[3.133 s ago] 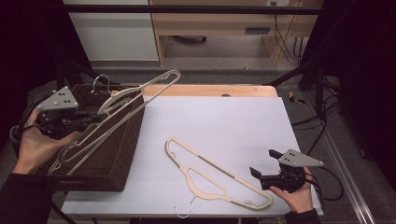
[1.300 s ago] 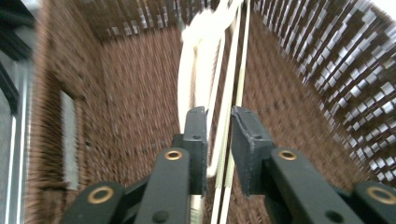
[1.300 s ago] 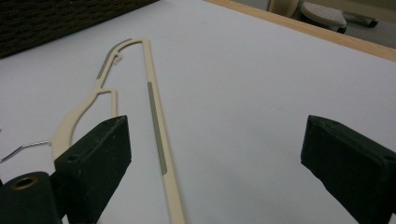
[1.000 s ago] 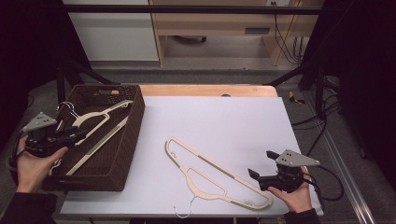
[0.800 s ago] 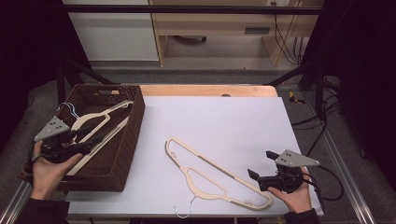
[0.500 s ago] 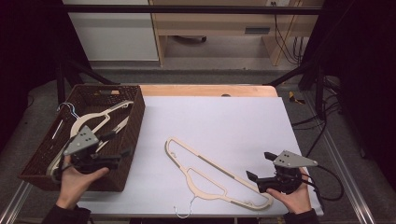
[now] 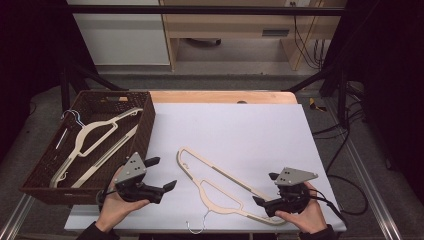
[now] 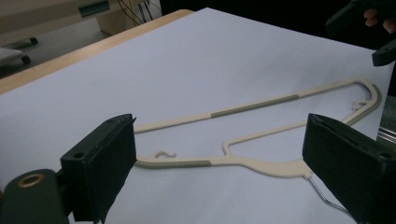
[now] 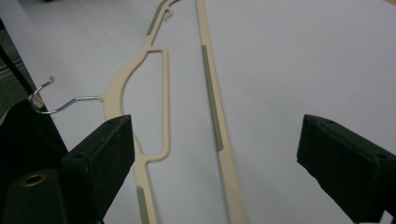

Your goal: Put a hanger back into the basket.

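A cream hanger with a wire hook lies flat on the white table top. A second cream hanger lies in the dark wicker basket at the left. My left gripper hovers just right of the basket's near corner. Its jaws have just been opening and stand open with nothing between them. The table hanger lies ahead of the left gripper. My right gripper is open over that hanger's right end. Both arms of the hanger run between its fingers without touching them.
A wooden strip edges the table's far side. Metal rails run along the near and right edges. Cables trail off to the right. A pale cabinet and a wooden shelf stand beyond the table.
My left gripper has left the hanger in the basket, opened, and moved right and nearer, out over the white table. The right gripper has barely shifted.
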Demonstrator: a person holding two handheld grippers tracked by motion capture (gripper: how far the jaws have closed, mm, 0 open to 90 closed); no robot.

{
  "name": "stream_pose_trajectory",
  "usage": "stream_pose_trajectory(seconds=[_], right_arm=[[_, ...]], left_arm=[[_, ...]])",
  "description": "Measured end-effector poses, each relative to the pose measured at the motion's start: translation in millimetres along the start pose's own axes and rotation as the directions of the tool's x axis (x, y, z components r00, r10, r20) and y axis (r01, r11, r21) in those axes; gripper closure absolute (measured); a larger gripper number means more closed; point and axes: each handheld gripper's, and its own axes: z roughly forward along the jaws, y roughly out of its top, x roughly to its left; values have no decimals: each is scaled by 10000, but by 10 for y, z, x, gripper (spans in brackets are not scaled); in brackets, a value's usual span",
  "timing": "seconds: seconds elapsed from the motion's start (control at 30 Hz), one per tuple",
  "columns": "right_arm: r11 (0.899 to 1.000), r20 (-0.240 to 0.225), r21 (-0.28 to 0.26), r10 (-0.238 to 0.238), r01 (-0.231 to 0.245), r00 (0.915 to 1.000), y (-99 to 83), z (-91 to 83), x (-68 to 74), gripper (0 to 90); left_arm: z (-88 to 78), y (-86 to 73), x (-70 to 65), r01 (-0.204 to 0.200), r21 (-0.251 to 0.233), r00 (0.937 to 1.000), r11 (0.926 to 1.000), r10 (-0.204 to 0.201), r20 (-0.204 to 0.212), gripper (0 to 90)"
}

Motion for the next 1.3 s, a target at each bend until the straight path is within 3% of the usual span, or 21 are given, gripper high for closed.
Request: stream_pose_trajectory(seconds=[0.3, 0.4, 0.53, 0.6, 0.7, 0.8, 0.9, 0.93, 1.03, 1.1, 1.3], right_arm=[[9910, -388, 1270, -366, 413, 9986, -16, 142, 100, 163], [9839, -553, 1662, -568, 653, 9968, -21, 216, 139, 182], [9743, -642, 2159, -512, 640, 9966, -27, 295, 190, 233], [9679, -944, 2376, -605, 816, 9937, -40, 332, 202, 283], [9500, -1267, 2932, -730, 1077, 9892, -61, 408, 232, 348], [9212, -1518, 3590, -1010, 1500, 9832, -78, 476, 266, 428], [9009, -1900, 4024, -917, 1627, 9775, -96, 510, 287, 500], [8974, -1924, 4169, -679, 1442, 9790, -95, 508, 303, 531], [8834, -2076, 4455, -558, 1452, 9766, -98, 511, 307, 599], [8678, -2131, 4630, -886, 1804, 9730, -109, 521, 304, 633], [8429, -2089, 5014, -1013, 1955, 9727, -114, 524, 327, 722]], left_arm=[[216, -126, -65, -50, 636, 9994, 9980, 28, 345, 96], [261, -170, -54, 23, 774, 9994, 9970, -49, 337, 96], [295, -207, -33, 124, 921, 9994, 9957, -152, 297, 96], [302, -215, -29, 172, 924, 9994, 9956, -199, 285, 96], [323, -227, -31, 112, 1035, 9994, 9946, -145, 306, 98], [340, -237, -40, 74, 1123, 9993, 9936, -114, 347, 98], [346, -240, -49, 1, 1188, 9992, 9929, -48, 389, 99], [346, -240, -50, 1, 1196, 9992, 9928, -49, 401, 100], [347, -246, -51, -12, 1222, 9992, 9925, -36, 391, 101], [352, -252, -56, -18, 1245, 9993, 9922, -29, 377, 103], [356, -254, -61, -82, 1277, 9991, 9918, 30, 414, 105]])
